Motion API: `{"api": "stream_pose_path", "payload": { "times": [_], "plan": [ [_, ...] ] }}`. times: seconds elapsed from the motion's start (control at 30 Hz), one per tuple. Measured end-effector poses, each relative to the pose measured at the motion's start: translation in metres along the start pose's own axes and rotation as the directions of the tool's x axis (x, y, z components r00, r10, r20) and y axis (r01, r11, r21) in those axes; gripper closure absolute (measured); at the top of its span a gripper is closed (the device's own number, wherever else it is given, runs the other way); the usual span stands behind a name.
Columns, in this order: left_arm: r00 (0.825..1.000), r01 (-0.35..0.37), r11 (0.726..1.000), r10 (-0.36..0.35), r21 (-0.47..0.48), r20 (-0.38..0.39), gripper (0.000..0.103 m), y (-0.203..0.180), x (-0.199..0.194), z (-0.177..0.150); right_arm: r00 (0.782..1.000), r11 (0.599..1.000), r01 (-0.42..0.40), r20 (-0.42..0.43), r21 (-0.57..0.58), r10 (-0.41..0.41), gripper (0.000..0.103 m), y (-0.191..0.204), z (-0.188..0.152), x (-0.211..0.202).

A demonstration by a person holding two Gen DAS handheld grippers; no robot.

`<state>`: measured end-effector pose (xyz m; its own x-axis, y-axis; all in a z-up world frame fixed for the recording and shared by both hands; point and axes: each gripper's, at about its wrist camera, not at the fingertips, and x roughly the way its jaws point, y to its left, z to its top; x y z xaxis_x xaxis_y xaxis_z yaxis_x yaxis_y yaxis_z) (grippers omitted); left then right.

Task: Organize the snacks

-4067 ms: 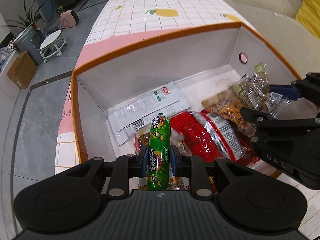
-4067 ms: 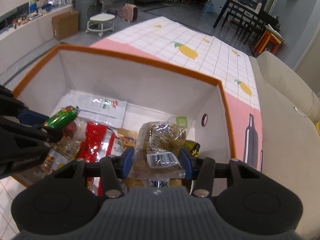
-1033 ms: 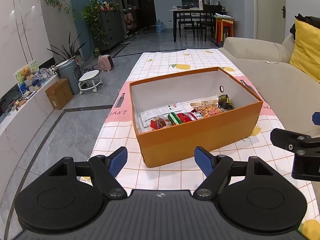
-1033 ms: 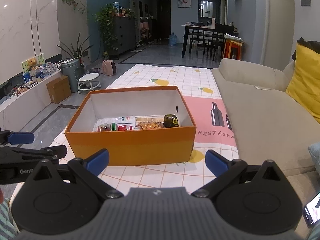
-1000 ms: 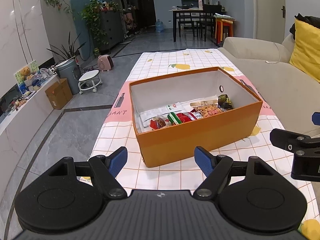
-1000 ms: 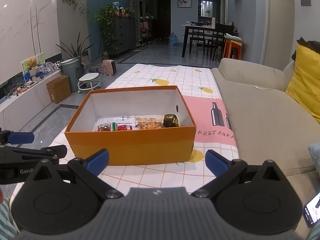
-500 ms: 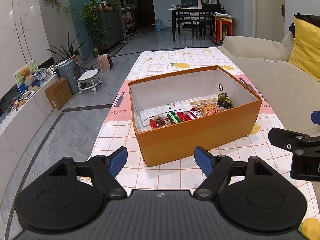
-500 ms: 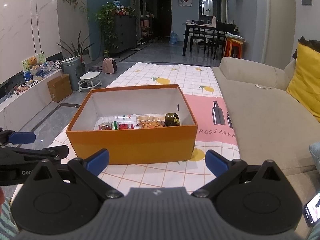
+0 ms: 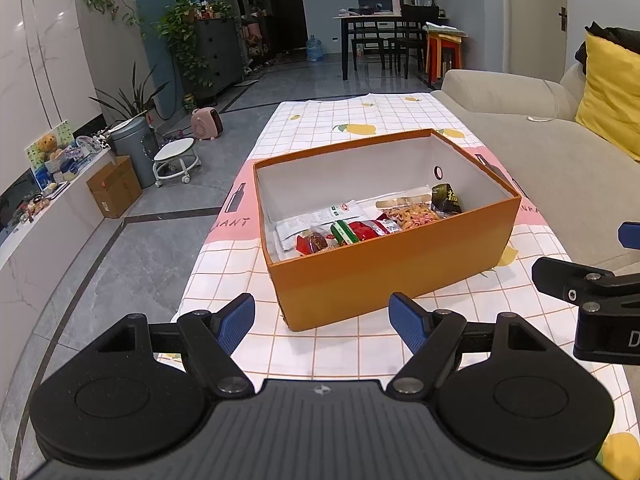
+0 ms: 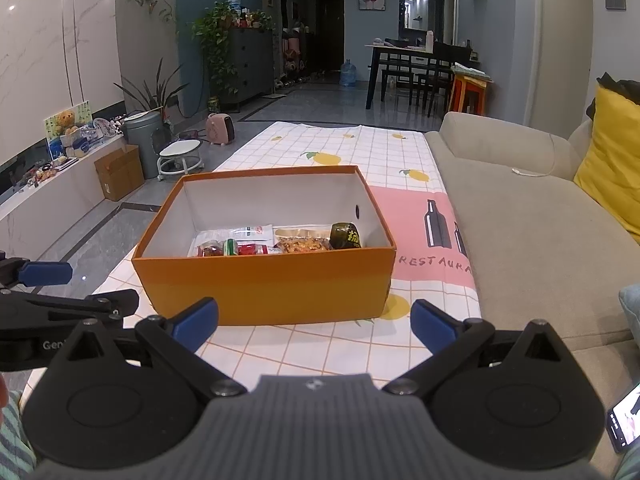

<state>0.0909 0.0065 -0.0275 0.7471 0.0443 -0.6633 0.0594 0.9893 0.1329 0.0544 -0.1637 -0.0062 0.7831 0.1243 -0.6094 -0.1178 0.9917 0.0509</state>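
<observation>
The left gripper (image 9: 322,320) hangs above the near end of the table with its blue-padded fingers (image 9: 236,320) spread wide and nothing between them. The right gripper (image 10: 314,322) is likewise spread wide and empty, its blue pads (image 10: 432,326) framing the near wall of the box. Each tool shows in the other's view: the right one juts in at the right edge of the left wrist view, the left one at the left edge of the right wrist view. Both are held back from the box, clear of its near wall.

Ahead of the tongs sits an orange box (image 9: 400,276) with a white inside, open at the top, resting on a checked tablecloth (image 9: 360,120) printed with yellow fruit and a pink band. The snacks lie in a row along the box floor by its near wall. From left to right: a small dark red packet (image 9: 312,242), a green sausage stick (image 9: 344,232) lying tilted, a red packet (image 9: 370,228), a clear bag of orange-brown nibbles (image 9: 412,213), and a dark wrapped piece (image 9: 446,198) at the right end, below a round hole in the side wall. A flat white packet (image 9: 316,220) lies behind the left ones.

A beige sofa (image 10: 540,220) runs along the right of the table, with a yellow cushion (image 10: 612,168) at its far right. A phone (image 10: 624,420) lies at the near right corner.
</observation>
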Motion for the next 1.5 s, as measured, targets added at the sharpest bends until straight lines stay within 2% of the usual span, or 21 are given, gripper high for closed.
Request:
{"api": "stream_pose_path", "payload": {
  "times": [1.5],
  "plan": [
    [1.000,0.005,1.000,-0.005,0.011,0.001,0.014,-0.0009,-0.0023,-0.0005,1.000,1.000,0.011,-0.019,-0.012,-0.011,0.004,0.0031,-0.0039,0.0044]
  ]
}}
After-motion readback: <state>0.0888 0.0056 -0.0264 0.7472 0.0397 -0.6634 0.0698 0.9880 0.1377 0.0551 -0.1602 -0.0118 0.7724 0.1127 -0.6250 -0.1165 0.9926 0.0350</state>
